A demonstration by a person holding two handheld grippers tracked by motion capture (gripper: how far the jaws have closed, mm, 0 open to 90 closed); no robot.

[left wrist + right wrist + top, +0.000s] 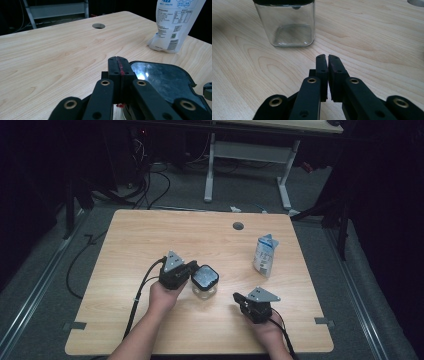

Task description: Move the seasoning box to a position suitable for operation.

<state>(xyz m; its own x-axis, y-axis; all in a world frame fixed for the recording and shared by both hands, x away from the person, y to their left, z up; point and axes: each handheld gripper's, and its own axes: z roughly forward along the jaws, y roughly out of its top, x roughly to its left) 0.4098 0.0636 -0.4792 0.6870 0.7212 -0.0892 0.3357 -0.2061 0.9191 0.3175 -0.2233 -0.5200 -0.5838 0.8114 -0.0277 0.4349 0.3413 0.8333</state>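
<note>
Jar [204,282] of clear glass with a black lid stands near the middle of the table [150,240], and everything else is placed from it.

Just left of the jar, the left gripper [192,270] lies level in the person's left hand [165,295], its tip up against the lid's left edge. In the left gripper view its jaws are pressed flat together with a thin red strip showing in the seam between them, and the lid [162,77] sits right beside them; nothing is clamped.

Beyond the jar, toward the far edge, is a round hole [238,226] in the tabletop.

To the jar's right and a little nearer the person, the right gripper [236,296] points back toward it, apart from it. Its jaws are drawn in to a thin slit, with only bare wood between them, and the jar [287,25] stands ahead.

Farther right and beyond the jar, a white pouch [264,255] stands upright.
</note>
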